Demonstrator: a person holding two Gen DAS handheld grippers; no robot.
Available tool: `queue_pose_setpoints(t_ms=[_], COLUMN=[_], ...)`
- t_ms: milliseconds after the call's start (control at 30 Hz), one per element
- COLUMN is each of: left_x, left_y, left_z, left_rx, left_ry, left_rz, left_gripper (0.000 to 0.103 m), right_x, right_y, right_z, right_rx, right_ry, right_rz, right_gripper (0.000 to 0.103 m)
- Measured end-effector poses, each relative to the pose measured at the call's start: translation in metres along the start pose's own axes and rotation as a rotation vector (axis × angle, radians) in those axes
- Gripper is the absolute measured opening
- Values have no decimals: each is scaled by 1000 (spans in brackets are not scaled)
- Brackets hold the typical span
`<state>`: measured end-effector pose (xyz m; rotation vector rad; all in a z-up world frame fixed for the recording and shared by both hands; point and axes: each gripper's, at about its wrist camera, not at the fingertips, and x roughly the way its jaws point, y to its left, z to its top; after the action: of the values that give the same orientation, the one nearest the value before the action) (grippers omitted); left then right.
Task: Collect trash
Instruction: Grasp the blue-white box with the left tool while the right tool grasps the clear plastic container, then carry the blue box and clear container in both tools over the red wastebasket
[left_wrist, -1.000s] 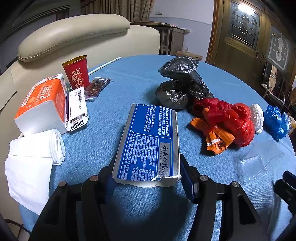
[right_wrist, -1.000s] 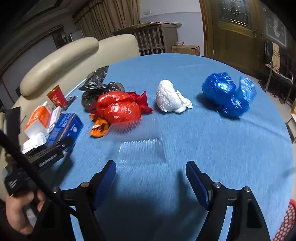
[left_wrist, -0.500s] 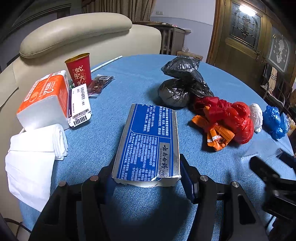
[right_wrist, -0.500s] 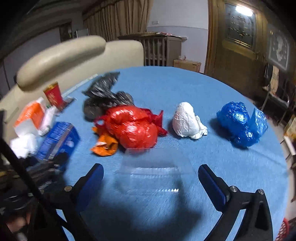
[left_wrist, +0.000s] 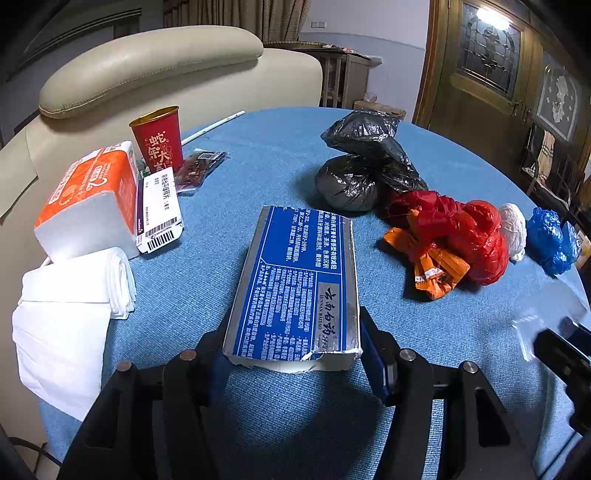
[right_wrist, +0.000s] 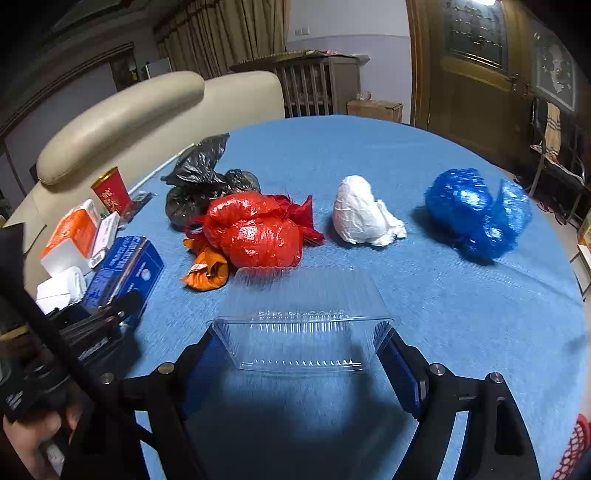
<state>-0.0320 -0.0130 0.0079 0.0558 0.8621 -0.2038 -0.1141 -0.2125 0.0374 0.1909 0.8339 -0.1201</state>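
- I see a round table (left_wrist: 280, 155) under a blue cloth filling most of both views.
- Left side of the left view: tissue pack (left_wrist: 88, 199), folded white napkins (left_wrist: 77, 280), red cup (left_wrist: 159, 140), snack wrapper (left_wrist: 199, 170).
- Centre: blue box (left_wrist: 299, 284).
- Right: black bag (left_wrist: 362, 162), red bag (left_wrist: 458, 236), white bag (right_wrist: 362, 214), blue bag (right_wrist: 476, 214).
- Lower centre of the right view: clear plastic tray (right_wrist: 306, 317).

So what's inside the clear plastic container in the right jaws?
Nothing visible: the clear container looks empty, with the blue tablecloth showing through its ribbed walls. Glare blurs its near edge.
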Motion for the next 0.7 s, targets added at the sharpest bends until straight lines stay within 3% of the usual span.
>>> queue_pose_setpoints(t_ms=[200,700], left_x=[-18,-100], left_y=[-12,-65], left_z=[-10,-40], left_rx=[25,98], left_ry=[-24,-85], left_rz=[-5,-146], left_gripper=[60,59], right_x=[-33,-88], right_y=[-17,-67], right_z=[-19,-59], right_rx=[74,202], right_ry=[-30,-89], right_rz=[9,33], right_gripper=[83,83])
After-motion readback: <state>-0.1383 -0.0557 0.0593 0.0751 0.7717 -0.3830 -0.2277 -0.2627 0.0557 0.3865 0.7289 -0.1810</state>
